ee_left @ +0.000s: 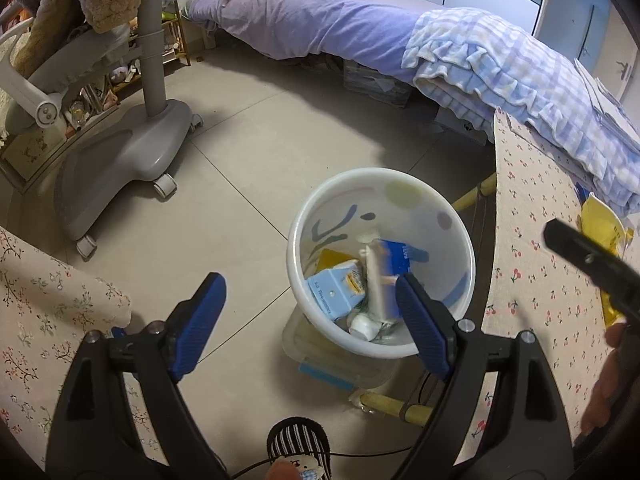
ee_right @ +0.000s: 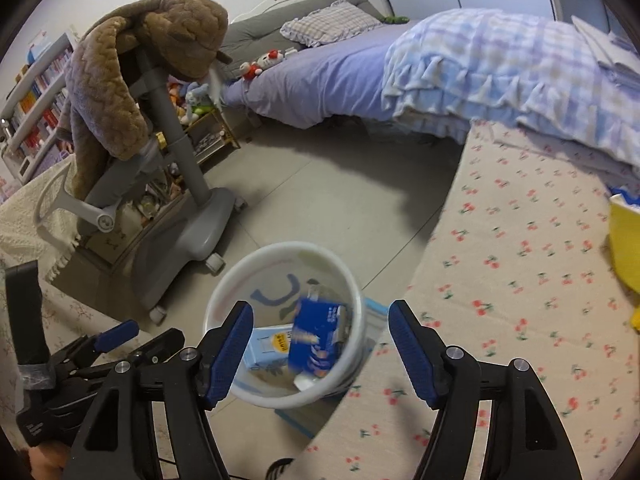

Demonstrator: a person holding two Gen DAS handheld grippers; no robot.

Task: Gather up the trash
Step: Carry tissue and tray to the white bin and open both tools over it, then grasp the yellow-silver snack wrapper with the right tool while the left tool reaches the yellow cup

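Observation:
A white bin [ee_left: 291,248] [ee_right: 288,246] stands on the floor beside the table. It holds a light-blue carton [ee_left: 336,288] [ee_right: 267,345], a white cap and other scraps. A dark-blue carton [ee_left: 386,276] [ee_right: 316,336] shows blurred inside the bin, apart from any finger. My left gripper [ee_left: 308,296] hangs open over the bin's near rim with nothing between its blue pads. My right gripper [ee_right: 320,314] is open above the bin, with nothing between its pads. A yellow wrapper [ee_left: 604,232] [ee_right: 624,240] lies on the table at the right.
The cherry-print table [ee_left: 540,280] [ee_right: 520,260] borders the bin on the right. A grey wheeled chair base [ee_left: 132,160] stands to the left, and a bed [ee_left: 320,20] lies behind. A clear plastic box [ee_left: 332,364] sits under the bin. A striped slipper [ee_left: 298,444] is at the bottom.

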